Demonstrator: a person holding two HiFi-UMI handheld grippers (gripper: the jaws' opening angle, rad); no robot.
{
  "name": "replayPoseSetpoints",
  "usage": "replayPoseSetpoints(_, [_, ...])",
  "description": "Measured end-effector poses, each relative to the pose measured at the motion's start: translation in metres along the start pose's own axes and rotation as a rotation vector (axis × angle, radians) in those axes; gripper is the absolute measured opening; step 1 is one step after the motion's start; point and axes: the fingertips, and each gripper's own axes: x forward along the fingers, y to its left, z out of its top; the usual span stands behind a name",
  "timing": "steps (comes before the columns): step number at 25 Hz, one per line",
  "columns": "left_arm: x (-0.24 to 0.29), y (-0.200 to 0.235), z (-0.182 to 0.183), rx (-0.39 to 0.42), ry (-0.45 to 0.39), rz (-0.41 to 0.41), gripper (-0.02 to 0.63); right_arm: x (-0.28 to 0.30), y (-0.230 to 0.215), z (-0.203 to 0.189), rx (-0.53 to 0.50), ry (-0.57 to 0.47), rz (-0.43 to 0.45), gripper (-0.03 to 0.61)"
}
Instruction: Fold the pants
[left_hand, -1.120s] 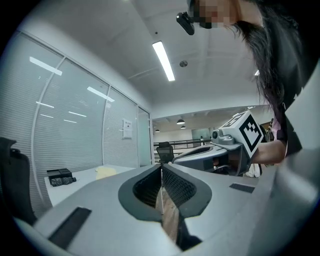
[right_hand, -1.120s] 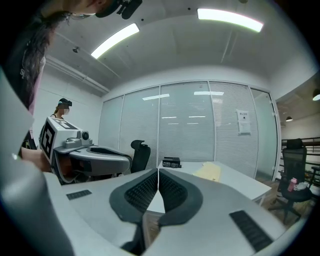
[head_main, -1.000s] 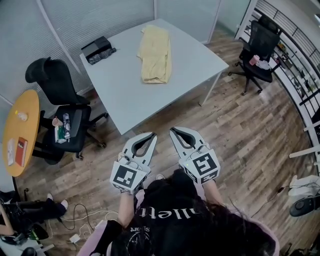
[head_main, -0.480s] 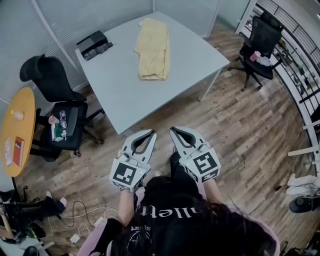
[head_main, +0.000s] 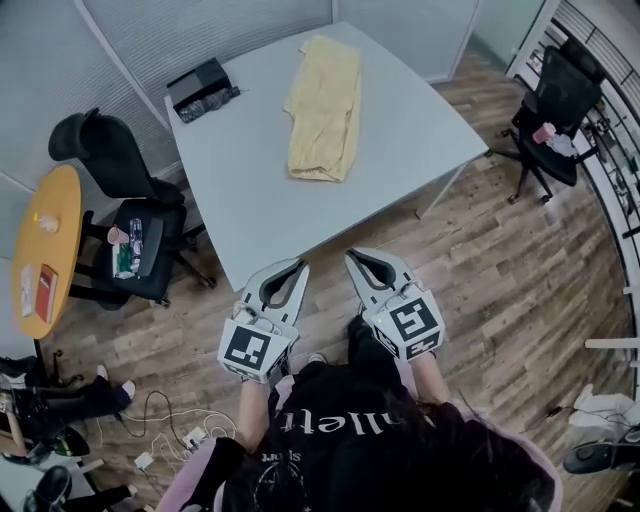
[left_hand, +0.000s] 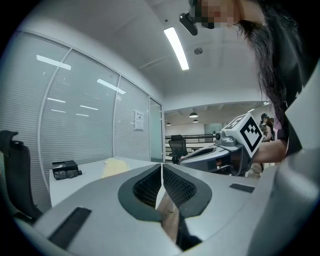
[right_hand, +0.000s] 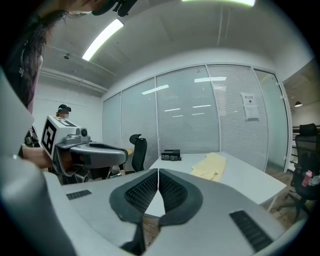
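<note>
The person stands in front of the near edge of the desk (head_main: 400, 140), with both arms bent and kept close to the body. Each hand holds its tool at chest height. The two tools are side by side, with a small gap between them. Both point forward toward the desk and only a little downward, and the marker cubes face up to the head camera.

The left claw (head_main: 297, 265) is fully closed. In the left gripper view its two ribbed pads meet in one thin line, and nothing is between them. The right claw (head_main: 353, 255) is closed in the same way, pad against pad, and it is also empty. Neither claw touches anything. Their tips are in the air near the desk's edge, above the wooden floor (head_main: 480, 270).

The pants (head_main: 325, 110) are pale yellow. They lie flat on the far half of the desk as one long strip that runs away from the person. They are well apart from both claws, with a wide bare part of the desk between. A black box (head_main: 203, 88) is at the far left corner of the desk, apart from the pants. A black office chair (head_main: 110, 160) stands to the left of the desk, and a round orange table (head_main: 45, 255) is further left.
</note>
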Motion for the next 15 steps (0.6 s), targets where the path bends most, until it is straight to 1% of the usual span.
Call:
replayPoseSetpoints(7, [0.067, 0.016, 0.013, -0.007, 0.036, 0.095, 0.026, 0.022, -0.070, 0.005, 0.006, 0.005, 0.085, 0.021])
replayPoseSetpoints(15, [0.111, 0.028, 0.011, -0.015, 0.090, 0.202, 0.026, 0.041, -0.117, -0.010, 0.023, 0.033, 0.172, 0.021])
